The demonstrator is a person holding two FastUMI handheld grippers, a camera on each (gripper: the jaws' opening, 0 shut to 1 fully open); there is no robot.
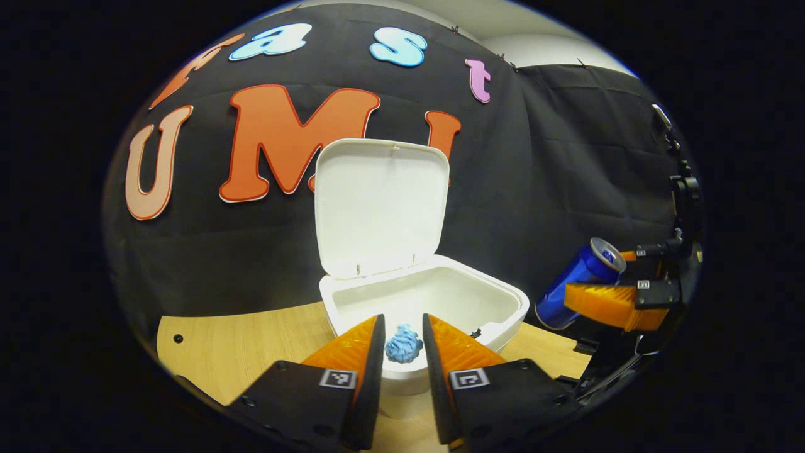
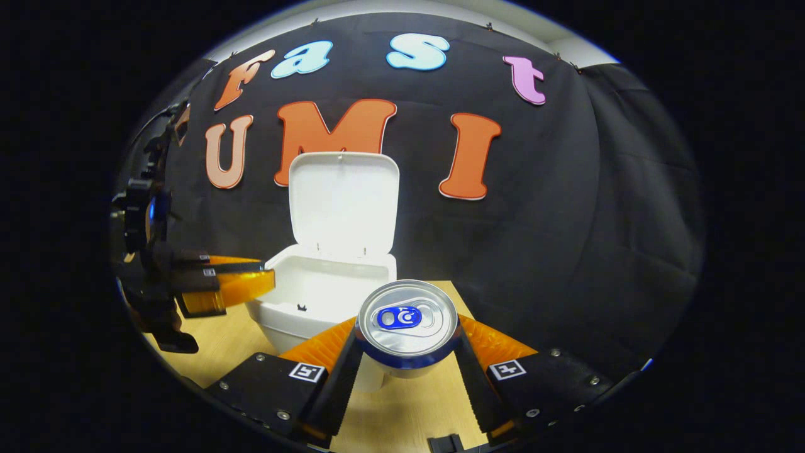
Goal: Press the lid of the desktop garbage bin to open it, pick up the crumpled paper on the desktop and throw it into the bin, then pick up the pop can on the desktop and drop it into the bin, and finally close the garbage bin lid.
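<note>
The white desktop bin (image 1: 503,296) stands on the wooden table with its lid (image 1: 380,207) raised upright. My left gripper (image 1: 402,319) hovers at the bin's near rim, shut on the blue crumpled paper (image 1: 404,345) between its fingertips. To the right, my right gripper (image 1: 619,280) holds the blue pop can (image 1: 575,283) tilted in the air beside the bin. In the right gripper view, the right gripper (image 2: 407,328) is shut on the can (image 2: 407,321), whose silver top faces the camera. Beyond it are the open bin (image 2: 277,314), its lid (image 2: 343,201) and the left gripper (image 2: 242,283) over the bin's left edge.
The light wooden table (image 1: 239,352) has a rounded edge with a small hole at its left. The black cloth wall rises close behind the bin. A strip of bare tabletop (image 2: 409,415) lies under the right gripper.
</note>
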